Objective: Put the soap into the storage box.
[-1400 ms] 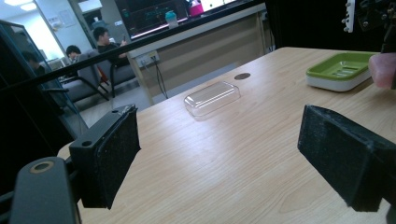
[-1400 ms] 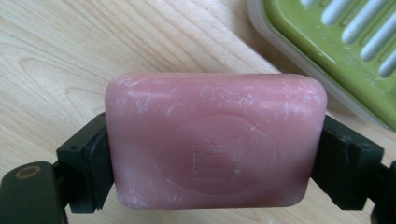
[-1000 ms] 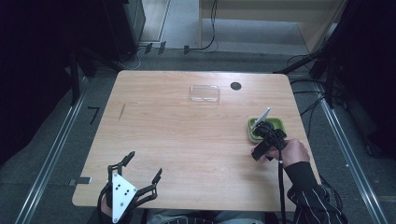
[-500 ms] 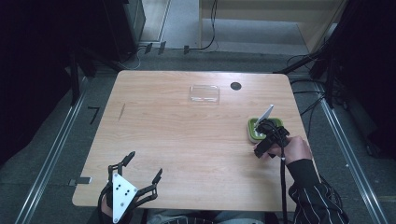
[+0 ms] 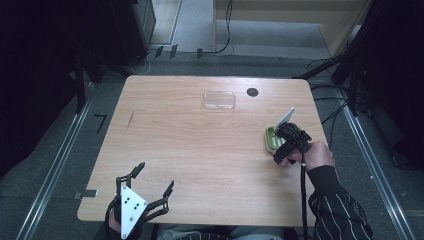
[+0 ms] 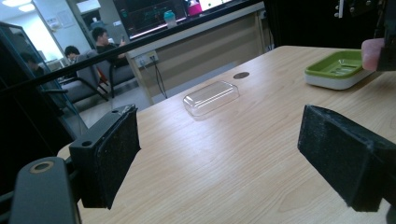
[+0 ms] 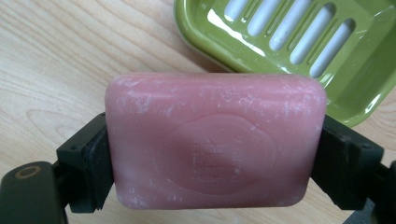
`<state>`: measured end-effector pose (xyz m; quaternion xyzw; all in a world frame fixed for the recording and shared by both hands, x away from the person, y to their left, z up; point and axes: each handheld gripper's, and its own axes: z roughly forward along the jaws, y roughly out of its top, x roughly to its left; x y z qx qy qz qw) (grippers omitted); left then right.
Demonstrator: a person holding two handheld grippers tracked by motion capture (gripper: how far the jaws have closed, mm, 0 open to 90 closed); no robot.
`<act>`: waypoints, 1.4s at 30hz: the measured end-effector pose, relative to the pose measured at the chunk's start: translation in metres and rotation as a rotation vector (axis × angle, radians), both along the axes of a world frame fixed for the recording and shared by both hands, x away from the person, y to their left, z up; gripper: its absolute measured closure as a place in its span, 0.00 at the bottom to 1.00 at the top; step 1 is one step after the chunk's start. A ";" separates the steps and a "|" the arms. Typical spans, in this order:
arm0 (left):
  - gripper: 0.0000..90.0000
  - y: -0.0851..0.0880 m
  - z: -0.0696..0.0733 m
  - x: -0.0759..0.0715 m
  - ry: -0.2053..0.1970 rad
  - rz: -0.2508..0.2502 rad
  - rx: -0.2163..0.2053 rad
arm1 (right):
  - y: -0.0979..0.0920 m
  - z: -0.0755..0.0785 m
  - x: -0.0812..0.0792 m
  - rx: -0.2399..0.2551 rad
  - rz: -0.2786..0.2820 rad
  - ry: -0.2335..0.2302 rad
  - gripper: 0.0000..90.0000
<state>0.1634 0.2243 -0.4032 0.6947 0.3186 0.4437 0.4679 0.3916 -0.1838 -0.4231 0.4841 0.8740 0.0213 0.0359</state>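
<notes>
My right gripper is shut on a pink bar of soap, pinched by its two short ends. Just beyond the bar lies a green slotted soap dish on the wood table. From above, the right gripper hovers at the dish's near edge by the table's right side. My left gripper stands open at the front left with nothing between its pads. In the left gripper view the dish and the soap sit far right.
A clear plastic lid lies at the back centre of the table, also in the left gripper view as the lid. A small dark round hole is beside it. Cables run across the floor behind the table.
The right hand and gripper with the soap have shifted slightly away from the person, toward the dish. The left gripper has not moved.
</notes>
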 end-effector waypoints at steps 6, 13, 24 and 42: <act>0.15 0.000 0.000 0.000 -0.001 -0.001 0.002 | 0.001 0.001 0.007 0.002 -0.012 -0.001 0.16; 0.15 0.000 0.000 0.000 0.000 0.000 0.002 | 0.001 0.004 0.013 0.015 -0.023 -0.003 0.16; 0.15 0.000 0.000 0.000 0.001 0.001 0.001 | -0.001 0.004 0.024 0.013 -0.055 -0.006 0.16; 0.15 0.000 0.000 0.000 0.000 -0.001 0.002 | -0.007 0.004 0.039 0.033 -0.118 -0.036 0.16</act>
